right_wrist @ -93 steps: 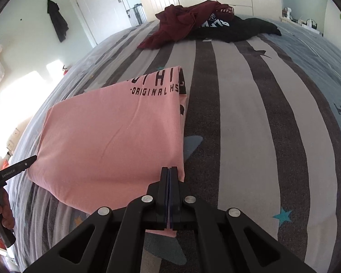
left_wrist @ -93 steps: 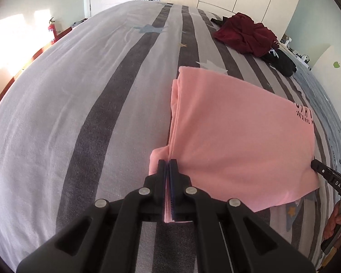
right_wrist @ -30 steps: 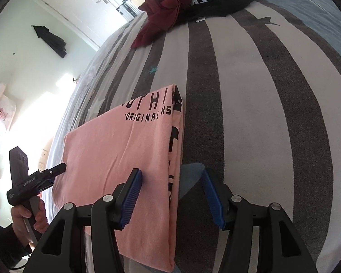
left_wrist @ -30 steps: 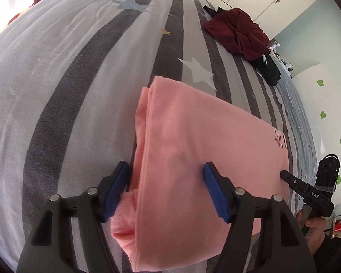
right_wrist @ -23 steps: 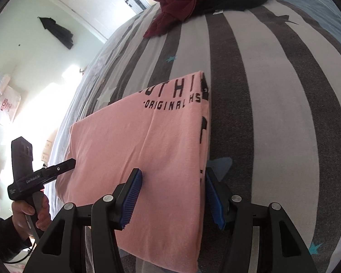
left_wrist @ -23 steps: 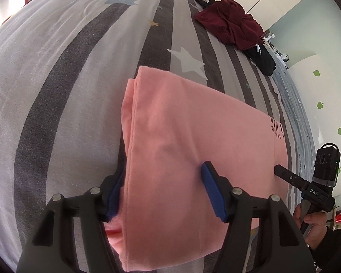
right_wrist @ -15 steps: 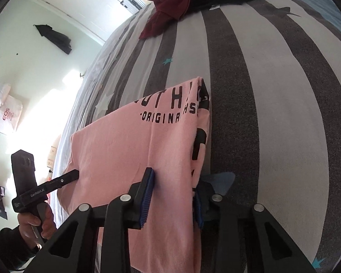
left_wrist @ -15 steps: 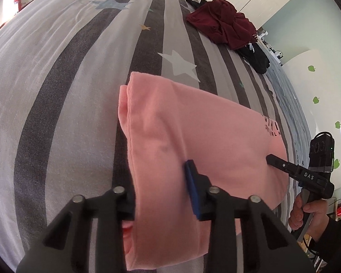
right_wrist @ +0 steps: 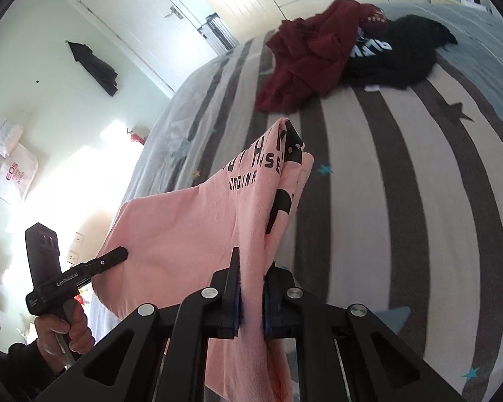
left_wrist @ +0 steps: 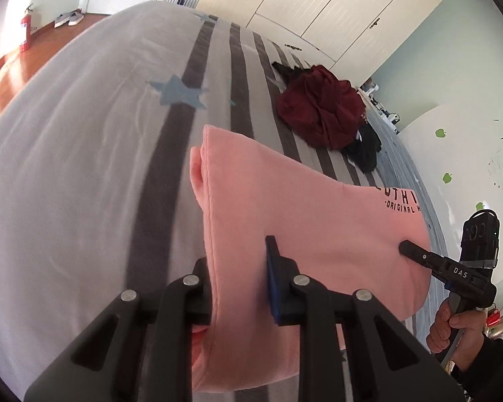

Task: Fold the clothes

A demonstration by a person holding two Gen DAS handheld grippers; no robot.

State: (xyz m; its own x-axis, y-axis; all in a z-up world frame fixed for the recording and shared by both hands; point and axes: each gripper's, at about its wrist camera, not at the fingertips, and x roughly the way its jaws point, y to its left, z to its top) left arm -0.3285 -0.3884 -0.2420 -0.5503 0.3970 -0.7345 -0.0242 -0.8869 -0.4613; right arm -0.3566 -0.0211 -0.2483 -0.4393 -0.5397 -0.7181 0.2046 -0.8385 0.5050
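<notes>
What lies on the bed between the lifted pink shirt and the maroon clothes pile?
Only bare striped bedcover, between pink shirt and maroon pile; right wrist view.

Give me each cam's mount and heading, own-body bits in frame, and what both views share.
Left wrist: on the left hand-held gripper, looking along its fingers across the striped bed toward the wardrobes; the right hand shows.
Right wrist: on the right hand-held gripper, looking up the bed toward the door; the left hand shows.
Shared: pink shirt gripped by both, maroon garment, black garment.

Bright daylight, window glare left, fisheye warp, slight blur
</notes>
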